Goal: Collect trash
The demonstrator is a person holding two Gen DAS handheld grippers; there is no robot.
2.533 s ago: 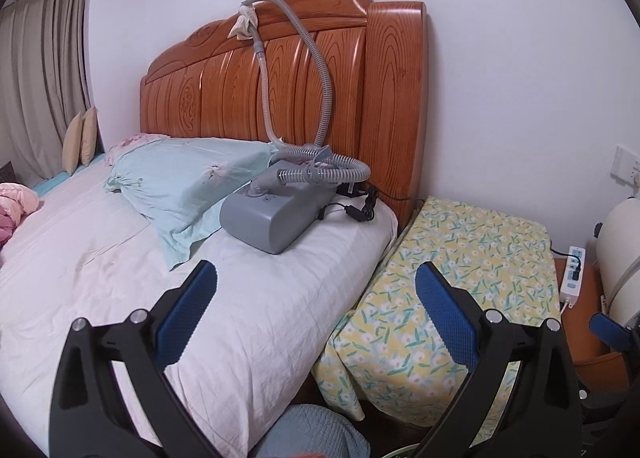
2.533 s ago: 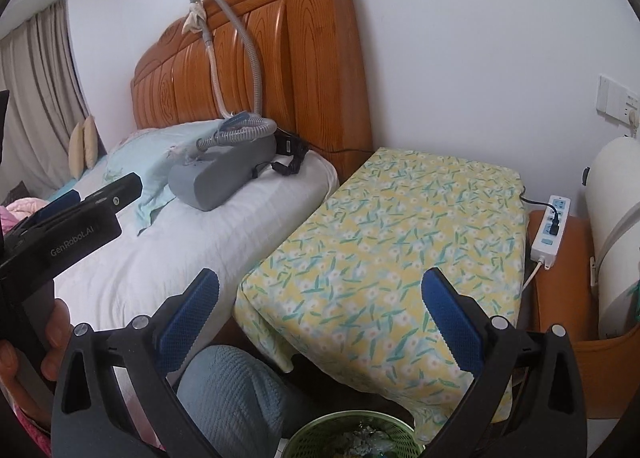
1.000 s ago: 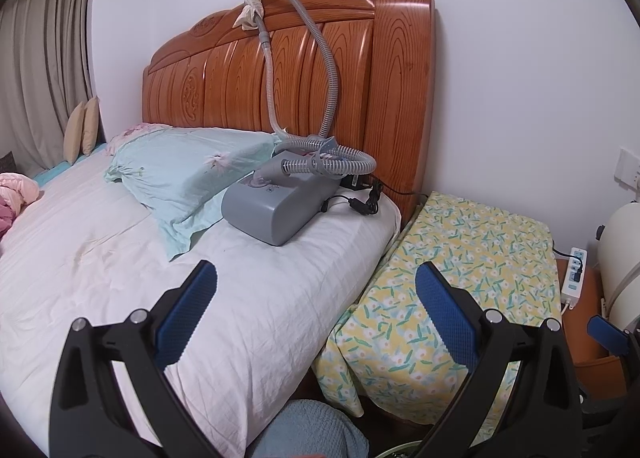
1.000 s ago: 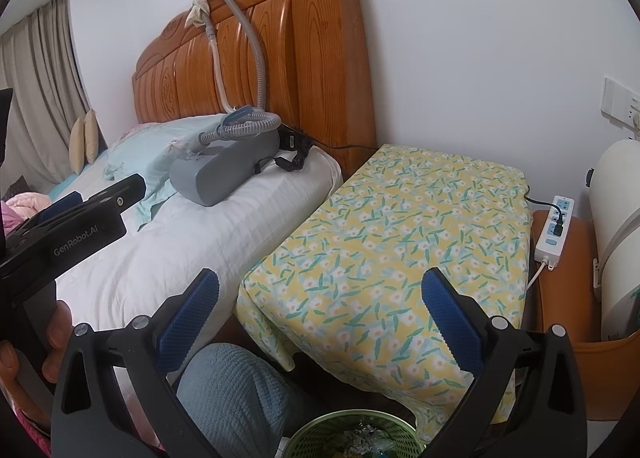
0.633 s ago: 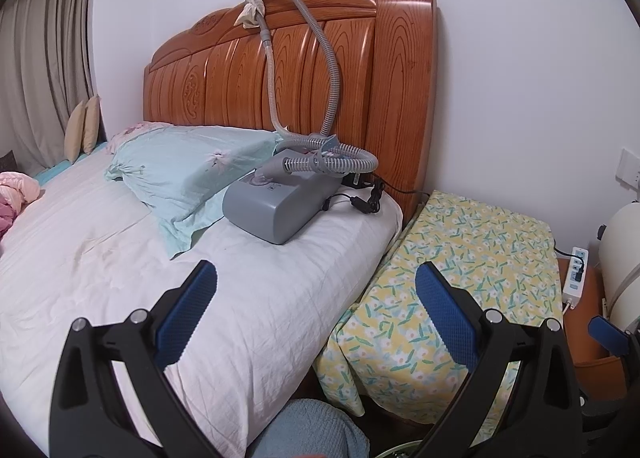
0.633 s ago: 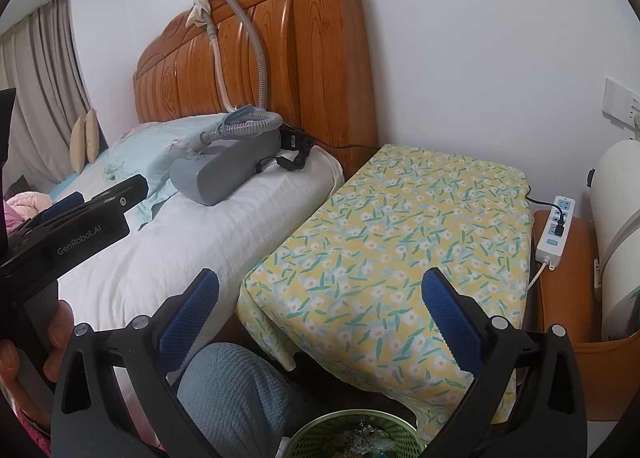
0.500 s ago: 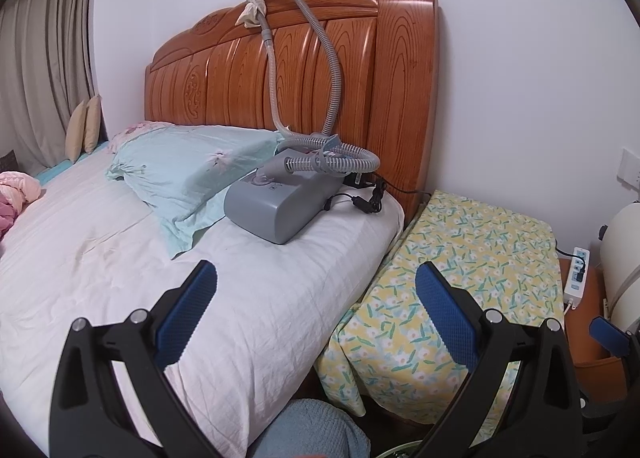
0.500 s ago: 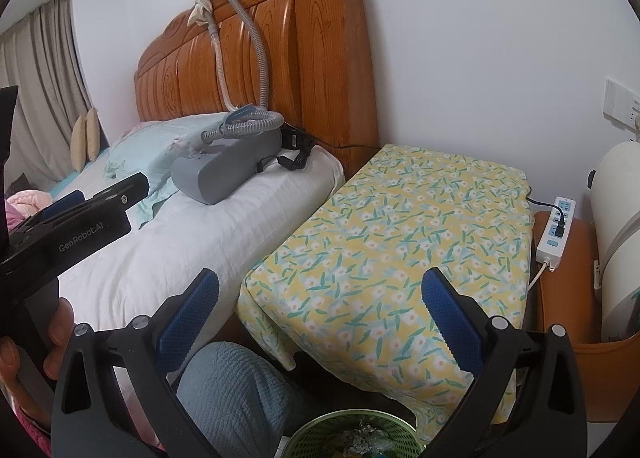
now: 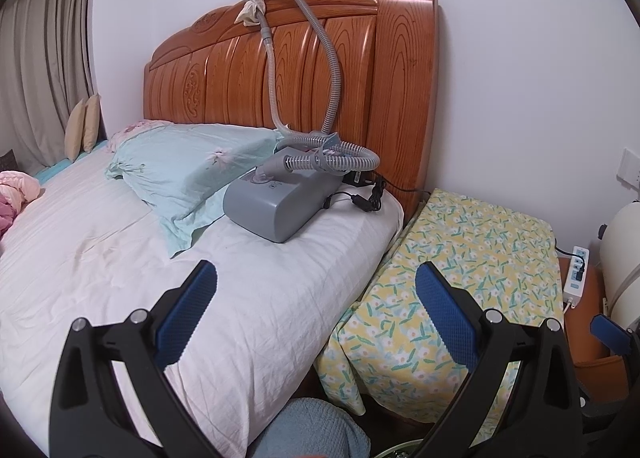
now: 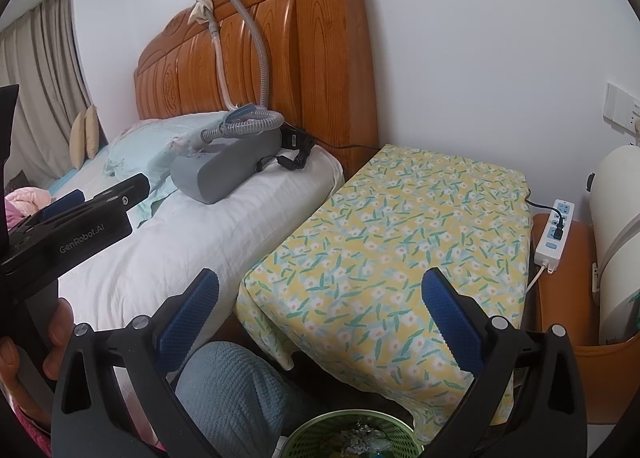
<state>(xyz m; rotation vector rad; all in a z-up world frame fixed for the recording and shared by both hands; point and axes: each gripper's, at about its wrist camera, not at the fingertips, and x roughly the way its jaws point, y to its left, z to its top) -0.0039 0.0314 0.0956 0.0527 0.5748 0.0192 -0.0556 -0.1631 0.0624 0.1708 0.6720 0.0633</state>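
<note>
Both tools gape, holding nothing: left tool (image 9: 316, 278) over the bed's (image 9: 280, 298) right edge, right tool (image 10: 320, 286) above a green basket (image 10: 312, 434) of scraps.

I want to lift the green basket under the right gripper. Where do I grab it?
Take the green basket by its rim, coming straight down with the right gripper, one finger inside and one outside. The opening faces up and the thin mesh wall suits a pinch. Use the far rim; the rest is out of frame.
</note>
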